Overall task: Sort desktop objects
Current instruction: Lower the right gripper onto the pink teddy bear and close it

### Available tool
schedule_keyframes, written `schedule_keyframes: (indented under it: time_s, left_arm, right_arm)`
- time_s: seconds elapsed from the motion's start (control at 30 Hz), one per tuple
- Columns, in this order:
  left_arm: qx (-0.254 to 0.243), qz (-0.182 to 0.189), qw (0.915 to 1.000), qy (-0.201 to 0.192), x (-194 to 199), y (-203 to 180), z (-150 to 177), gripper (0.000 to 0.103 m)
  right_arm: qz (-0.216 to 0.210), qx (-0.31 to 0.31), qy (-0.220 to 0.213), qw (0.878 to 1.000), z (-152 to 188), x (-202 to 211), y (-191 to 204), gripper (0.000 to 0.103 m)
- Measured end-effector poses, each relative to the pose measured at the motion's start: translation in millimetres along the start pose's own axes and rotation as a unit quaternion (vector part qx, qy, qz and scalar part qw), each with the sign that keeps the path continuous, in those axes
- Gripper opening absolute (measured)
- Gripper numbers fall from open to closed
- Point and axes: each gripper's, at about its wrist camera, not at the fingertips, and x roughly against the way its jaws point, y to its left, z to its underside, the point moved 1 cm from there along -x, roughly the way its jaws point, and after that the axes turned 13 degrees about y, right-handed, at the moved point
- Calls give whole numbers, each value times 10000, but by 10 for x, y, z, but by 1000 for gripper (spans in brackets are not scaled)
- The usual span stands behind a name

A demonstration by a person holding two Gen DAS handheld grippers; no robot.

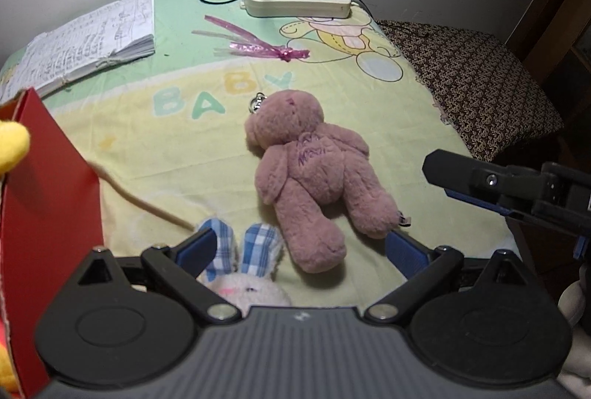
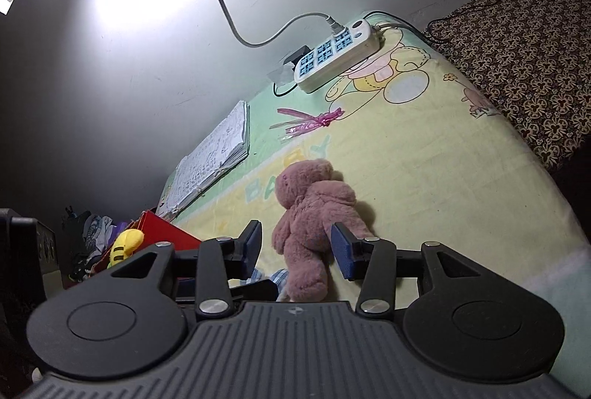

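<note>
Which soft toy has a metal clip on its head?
The pink bear, lying flat on the sheet; its clip sits by the head. The white rabbit with checked ears and the yellow toy by the red box show none.

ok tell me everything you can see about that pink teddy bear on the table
The pink teddy bear is a small plush toy with fuzzy, dusty-pink fur and a metal keyring clip at its head. It lies flat on the yellow and green BABY cloth, head toward the wall, limbs spread, with faint purple stitching across its body. The right gripper stands open around its lower body, pads not pressing. A bunny toy's checked ears sit beside one leg.
</note>
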Motion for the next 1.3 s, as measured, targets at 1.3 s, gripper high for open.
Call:
schedule_keyframes:
  time_s: [1.3]
  left_arm:
    - [167, 772, 9962, 377, -577, 140, -465, 80]
  right_arm:
    - [-667, -421, 994, 9919, -456, -918, -538, 49]
